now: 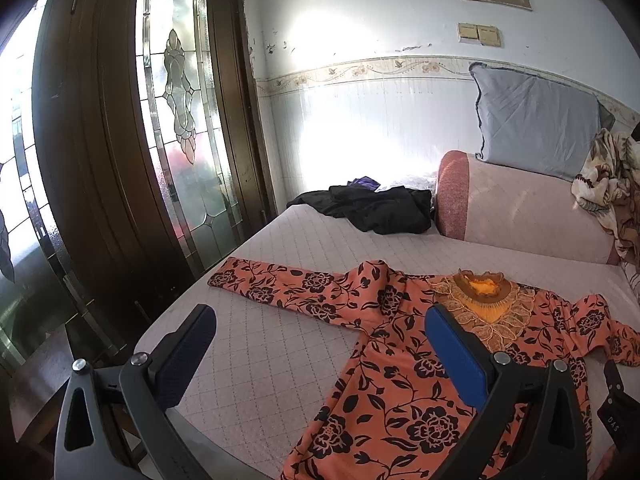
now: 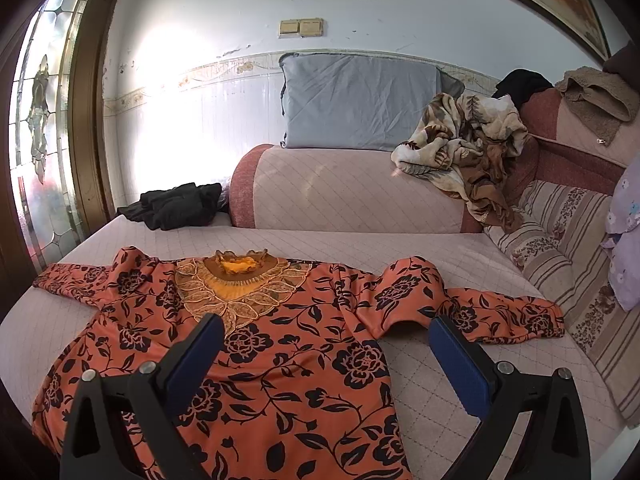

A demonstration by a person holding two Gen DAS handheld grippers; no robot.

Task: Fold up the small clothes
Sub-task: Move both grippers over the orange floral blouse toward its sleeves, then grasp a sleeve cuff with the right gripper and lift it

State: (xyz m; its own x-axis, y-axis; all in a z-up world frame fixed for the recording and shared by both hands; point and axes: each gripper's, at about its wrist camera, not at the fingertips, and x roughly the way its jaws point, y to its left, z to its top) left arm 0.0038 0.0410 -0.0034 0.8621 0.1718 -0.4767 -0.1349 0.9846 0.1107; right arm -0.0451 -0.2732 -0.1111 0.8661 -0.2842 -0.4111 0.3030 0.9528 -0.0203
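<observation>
An orange top with black flowers (image 1: 400, 380) (image 2: 280, 360) lies flat on the pale quilted bed, sleeves spread to both sides, gold lace collar (image 2: 240, 280) toward the wall. My left gripper (image 1: 320, 320) hovers open over the top's left side, nothing between its blue pads. My right gripper (image 2: 326, 328) hovers open over the top's right side near the right armpit, also holding nothing. The right gripper's black edge (image 1: 612, 400) shows at the lower right of the left wrist view.
A black garment heap (image 1: 368, 208) (image 2: 176, 204) lies at the bed's far left corner. A pink bolster (image 2: 352, 192) with a grey pillow (image 2: 360, 100) and a floral blanket (image 2: 472, 148) lines the wall. Striped cushions (image 2: 568, 260) sit right. A glass door (image 1: 180, 120) stands left.
</observation>
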